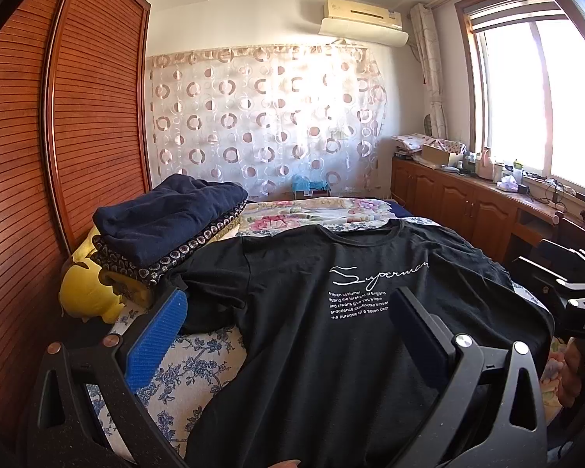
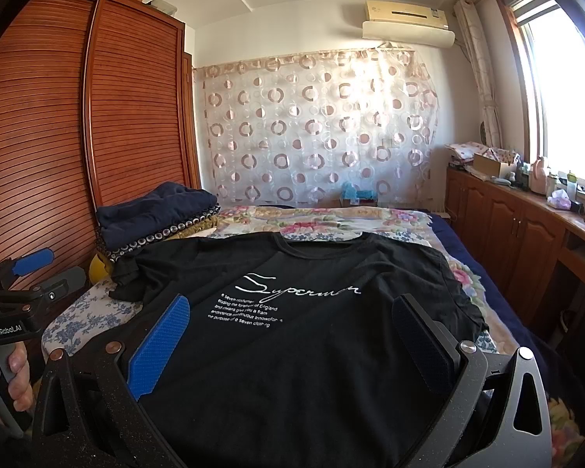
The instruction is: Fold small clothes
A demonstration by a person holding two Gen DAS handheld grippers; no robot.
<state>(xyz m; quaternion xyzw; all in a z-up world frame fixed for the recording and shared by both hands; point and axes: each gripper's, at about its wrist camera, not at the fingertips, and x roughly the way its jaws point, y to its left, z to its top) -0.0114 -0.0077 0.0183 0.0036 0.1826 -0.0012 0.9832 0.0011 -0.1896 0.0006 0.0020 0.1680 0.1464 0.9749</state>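
Note:
A black T-shirt (image 1: 312, 312) with white "Superman" lettering lies spread face up on the floral bedsheet (image 1: 199, 355), neck toward the far end; it also shows in the right wrist view (image 2: 292, 331). My left gripper (image 1: 288, 312) is open, its blue-padded fingers (image 1: 156, 339) wide apart above the shirt's left side near the hem. My right gripper (image 2: 292, 319) is open too, fingers (image 2: 160, 343) spread above the shirt's lower middle. Each gripper shows at the edge of the other's view, the right one (image 1: 577, 296) and the left one (image 2: 31, 273). Neither holds cloth.
A stack of folded dark clothes (image 1: 167, 226) sits at the bed's far left on a yellow pillow (image 1: 89, 292), next to a wooden slatted wardrobe (image 1: 58, 136). Low wooden cabinets (image 1: 468, 202) with clutter run under the window on the right. A circle-patterned curtain (image 1: 265, 117) hangs at the back.

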